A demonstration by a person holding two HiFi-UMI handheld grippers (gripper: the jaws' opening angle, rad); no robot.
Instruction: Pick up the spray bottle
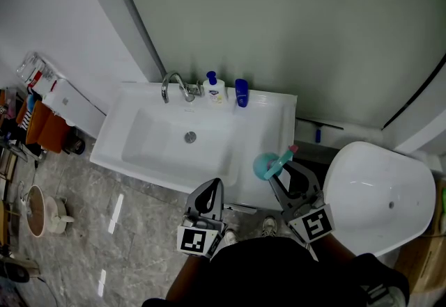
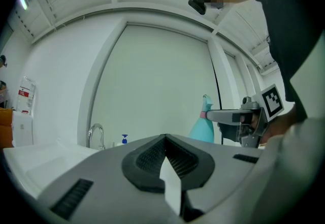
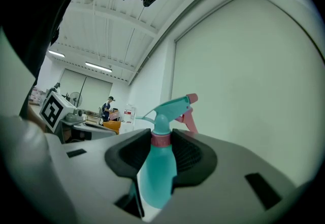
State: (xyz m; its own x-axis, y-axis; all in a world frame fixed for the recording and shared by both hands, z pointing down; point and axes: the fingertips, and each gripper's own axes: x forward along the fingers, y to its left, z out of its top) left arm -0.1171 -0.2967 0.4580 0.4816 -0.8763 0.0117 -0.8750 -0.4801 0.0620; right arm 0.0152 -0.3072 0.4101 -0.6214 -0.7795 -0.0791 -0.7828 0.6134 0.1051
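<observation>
The teal spray bottle (image 1: 267, 165) with a pink collar and trigger hangs above the right end of the white washbasin counter (image 1: 275, 114). My right gripper (image 1: 282, 172) is shut on it. In the right gripper view the pads (image 3: 190, 154) clamp the spray bottle (image 3: 157, 177) at its pink neck, the nozzle pointing right. My left gripper (image 1: 212, 189) stands shut and empty near the basin's front edge. From the left gripper view, its shut gripper (image 2: 165, 153) fills the foreground, with the spray bottle (image 2: 202, 129) and right gripper (image 2: 218, 115) beyond at the right.
At the back of the basin stand a chrome tap (image 1: 174, 86), a white pump bottle (image 1: 214, 90) and a small blue bottle (image 1: 241, 92). A white toilet (image 1: 380, 194) sits to the right. Boxes and clutter (image 1: 42, 117) line the floor at the left.
</observation>
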